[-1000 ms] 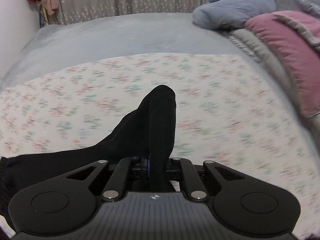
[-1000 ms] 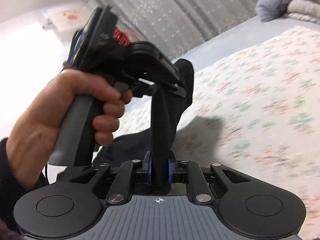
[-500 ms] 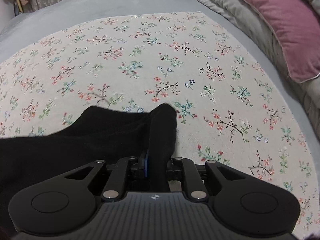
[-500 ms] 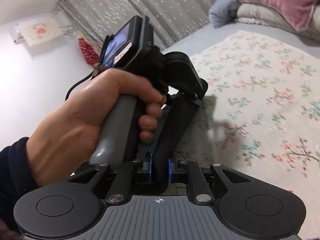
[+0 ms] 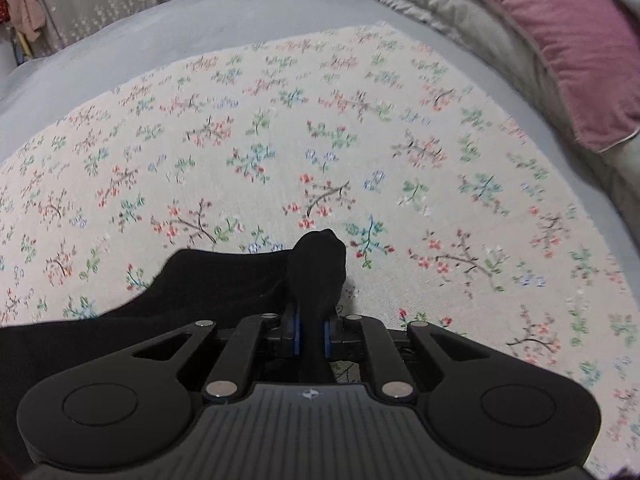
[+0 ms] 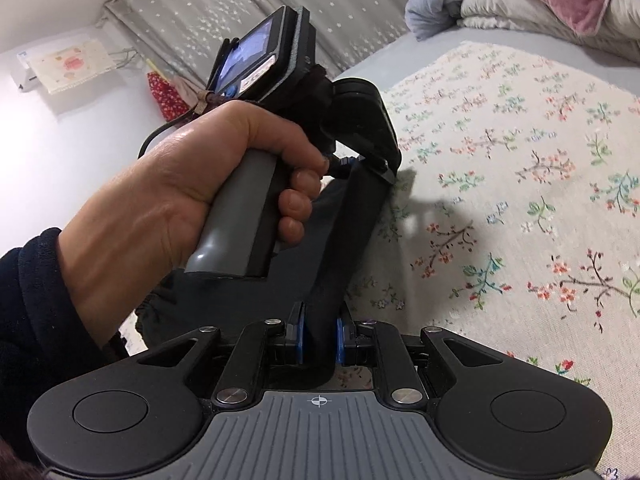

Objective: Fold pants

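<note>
The black pants (image 5: 224,284) lie on a floral cloth (image 5: 320,152) spread over the bed, stretching to the lower left in the left wrist view. My left gripper (image 5: 311,336) is shut on a bunched edge of the pants, low over the cloth. My right gripper (image 6: 319,340) is shut on the same edge of the pants (image 6: 344,240), which runs taut up to the left gripper (image 6: 360,160), held in a hand just ahead. The rest of the pants is hidden behind that hand.
A pink pillow (image 5: 560,40) and folded grey bedding (image 5: 460,28) lie along the right side of the bed. A blue-grey bundle (image 6: 436,4) sits at the far end. Curtains (image 6: 280,12) and a white wall (image 6: 60,140) stand beyond.
Both grippers have come down with the pants edge from raised to close above the floral cloth. The pants have gone from hanging to lying flat on the left.
</note>
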`<state>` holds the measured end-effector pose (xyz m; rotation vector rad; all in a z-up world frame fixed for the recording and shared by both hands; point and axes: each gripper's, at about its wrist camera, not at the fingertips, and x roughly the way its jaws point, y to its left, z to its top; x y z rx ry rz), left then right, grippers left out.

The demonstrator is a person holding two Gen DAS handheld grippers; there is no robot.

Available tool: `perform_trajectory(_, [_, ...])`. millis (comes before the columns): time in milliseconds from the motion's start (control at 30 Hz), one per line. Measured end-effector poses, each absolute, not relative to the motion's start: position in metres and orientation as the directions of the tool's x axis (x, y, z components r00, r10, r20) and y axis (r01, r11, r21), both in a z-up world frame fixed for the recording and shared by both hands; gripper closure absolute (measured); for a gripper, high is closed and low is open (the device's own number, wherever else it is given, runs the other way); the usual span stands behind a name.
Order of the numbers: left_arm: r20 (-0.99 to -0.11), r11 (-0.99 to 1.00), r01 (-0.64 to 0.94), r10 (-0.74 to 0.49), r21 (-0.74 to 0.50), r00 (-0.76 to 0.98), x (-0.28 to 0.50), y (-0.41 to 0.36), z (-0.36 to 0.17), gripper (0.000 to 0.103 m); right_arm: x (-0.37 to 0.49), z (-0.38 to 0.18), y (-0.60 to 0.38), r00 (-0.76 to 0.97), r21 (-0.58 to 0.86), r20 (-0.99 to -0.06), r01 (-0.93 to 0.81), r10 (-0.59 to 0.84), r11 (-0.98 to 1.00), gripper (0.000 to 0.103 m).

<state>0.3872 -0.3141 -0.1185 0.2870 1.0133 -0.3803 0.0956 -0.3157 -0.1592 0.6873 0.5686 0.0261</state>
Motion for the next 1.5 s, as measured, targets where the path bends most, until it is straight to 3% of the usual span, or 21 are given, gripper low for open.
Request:
perform_trajectory(333, [-0.803,0.843,0.537,-0.331,-0.016,0.496,0.389,-0.243,-0.054,0.103,0.117,-0.114,-0.254,0.898,0.475,-0.391,0.011,0.200,0.880,0.089])
perform_trajectory(733, [-0.735,0.847,0.519,-0.423,-0.114,0.530,0.412,-0.103,-0.018,0.103,0.182,-0.086,-0.153,0.871,0.386,-0.354,-0.197,0.342,0.901,0.089])
perform_trajectory(1000, [-0.753,0.874,0.473,-0.384,-0.110,0.535,0.434,-0.024,-0.042,0.103,0.226,-0.094,-0.091,0.824,0.305,-0.412,-0.276,0.387,0.912,0.089])
perform_trajectory(1267, [-0.752,0.900,0.390,-0.392,-0.194,0.530,0.459,0.044,-0.081,0.103,0.259,-0.107,-0.051,0.771,0.245,-0.490,-0.326,0.407,0.913,0.089])
perform_trajectory(1500, [-0.696,0.878,0.365,-0.471,-0.310,0.542,0.467,0.084,-0.106,0.102,0.269,-0.110,-0.039,0.756,0.179,-0.540,-0.326,0.370,0.928,0.088])
